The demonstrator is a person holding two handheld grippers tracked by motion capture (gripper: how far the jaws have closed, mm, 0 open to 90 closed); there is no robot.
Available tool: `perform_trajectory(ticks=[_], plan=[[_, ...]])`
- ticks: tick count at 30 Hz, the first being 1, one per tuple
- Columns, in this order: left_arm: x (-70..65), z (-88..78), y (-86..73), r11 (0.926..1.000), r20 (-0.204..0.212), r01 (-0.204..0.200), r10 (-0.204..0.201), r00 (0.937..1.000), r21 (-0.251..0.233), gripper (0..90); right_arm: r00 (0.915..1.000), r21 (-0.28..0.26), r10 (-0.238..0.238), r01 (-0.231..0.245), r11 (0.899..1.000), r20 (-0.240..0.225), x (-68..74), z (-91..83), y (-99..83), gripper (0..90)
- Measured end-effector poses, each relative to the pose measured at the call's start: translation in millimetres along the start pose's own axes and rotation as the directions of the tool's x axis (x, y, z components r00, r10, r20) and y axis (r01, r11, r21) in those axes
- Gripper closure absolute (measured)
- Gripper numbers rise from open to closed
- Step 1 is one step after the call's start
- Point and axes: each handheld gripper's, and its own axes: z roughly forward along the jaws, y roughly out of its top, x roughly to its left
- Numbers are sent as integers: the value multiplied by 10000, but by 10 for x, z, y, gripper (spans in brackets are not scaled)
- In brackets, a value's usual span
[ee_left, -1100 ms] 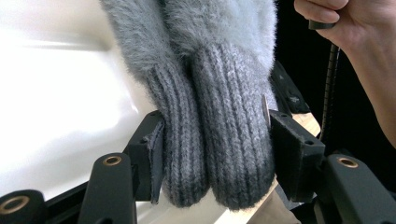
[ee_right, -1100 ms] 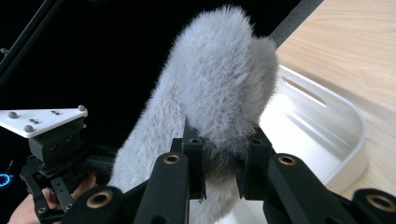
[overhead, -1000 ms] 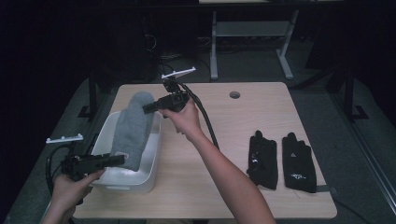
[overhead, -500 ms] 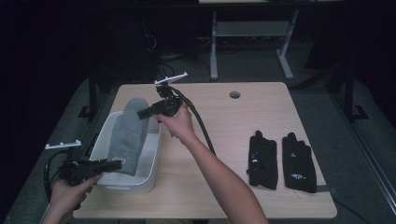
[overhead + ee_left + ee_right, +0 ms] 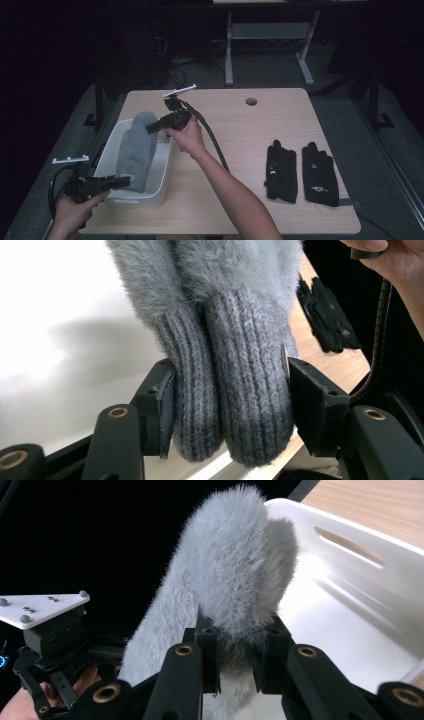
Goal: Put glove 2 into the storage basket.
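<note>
Mittens [image 5: 136,149], grey and fuzzy, a pair laid together, are held stretched lengthwise over the white bin [image 5: 161,186] at the table's [image 5: 240,125] left side. The ribbed cuffs are clamped between the pads of the left gripper [image 5: 227,400] at the near end; in the left gripper view both cuffs are seen side by side, pressed from either side. The fluffy tips are pinched in the right gripper [image 5: 239,652] at the far end, its jaws drawn narrow on the pile. Whether the mittens' underside touches the bin floor cannot be told from the high view; their middle is cut off at the top of the left gripper view. The left gripper [image 5: 112,183] is partly lost against the dark floor in the high view, and the left hand [image 5: 75,210] is cut by the lower edge. The right gripper [image 5: 152,127] is half covered by the right hand [image 5: 186,137]. Black gloves [image 5: 299,172], two, are laid flat side by side at the table's right, well apart from the bin; their markings are too small to read. The far room is too dark for detail.
</note>
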Motion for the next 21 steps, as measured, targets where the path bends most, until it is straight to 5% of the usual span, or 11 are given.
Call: perform_trajectory(ticks=[21], plan=[[57, 43, -50, 9968, -489, 113, -75, 9988, 785, 369, 9999, 378, 142, -139, 9992, -86, -116, 169, -104, 760]])
